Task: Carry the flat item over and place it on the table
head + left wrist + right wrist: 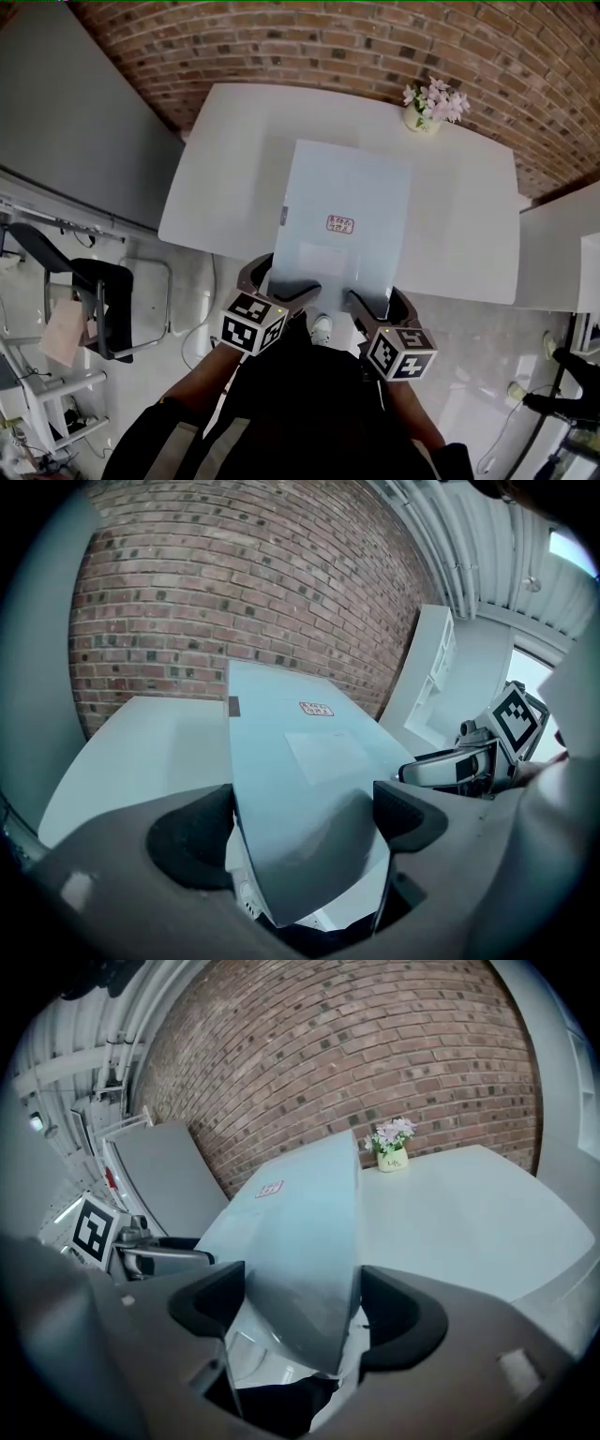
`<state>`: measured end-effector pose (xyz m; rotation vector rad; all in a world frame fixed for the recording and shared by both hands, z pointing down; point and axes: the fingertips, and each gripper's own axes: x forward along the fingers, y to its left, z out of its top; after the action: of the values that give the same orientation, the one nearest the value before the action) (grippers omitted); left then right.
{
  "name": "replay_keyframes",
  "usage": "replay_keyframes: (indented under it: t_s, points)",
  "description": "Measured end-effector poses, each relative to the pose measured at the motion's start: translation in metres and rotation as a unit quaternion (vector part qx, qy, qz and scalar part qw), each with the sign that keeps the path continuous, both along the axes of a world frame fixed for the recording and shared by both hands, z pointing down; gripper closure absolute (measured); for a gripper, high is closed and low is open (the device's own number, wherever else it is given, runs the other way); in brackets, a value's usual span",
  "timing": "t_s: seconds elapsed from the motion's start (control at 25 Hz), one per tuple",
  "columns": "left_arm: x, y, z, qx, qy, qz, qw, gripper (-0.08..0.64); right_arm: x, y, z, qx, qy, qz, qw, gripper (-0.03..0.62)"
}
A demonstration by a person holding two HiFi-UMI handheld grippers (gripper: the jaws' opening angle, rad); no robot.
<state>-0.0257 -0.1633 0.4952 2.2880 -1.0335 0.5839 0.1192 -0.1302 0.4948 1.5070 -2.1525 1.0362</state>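
A flat pale-blue panel (342, 225) with a small red label hangs level over the near half of a white table (225, 159). I hold it by its near edge. My left gripper (281, 289) is shut on the panel's near left corner, and my right gripper (373, 305) is shut on the near right corner. In the left gripper view the panel (300, 761) runs forward from between the dark pads of the left gripper (300, 819). The right gripper view shows the panel (305, 1232) tilted, rising out of the right gripper (305, 1309).
A small pot of pink flowers (427, 105) stands at the table's far right by the brick wall (309, 42). A grey partition (66, 122) and a black chair (105, 302) are at the left. A white cabinet (562, 244) sits at the right.
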Motion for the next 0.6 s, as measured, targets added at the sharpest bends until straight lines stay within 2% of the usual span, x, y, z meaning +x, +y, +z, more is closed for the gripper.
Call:
replay_keyframes:
  t_s: [0.6]
  points:
    - [-0.001,-0.063,0.037,-0.046,-0.008,0.021,0.9987,0.081,-0.003,-0.058,0.035,-0.054,-0.002,0.015,0.998,0.202]
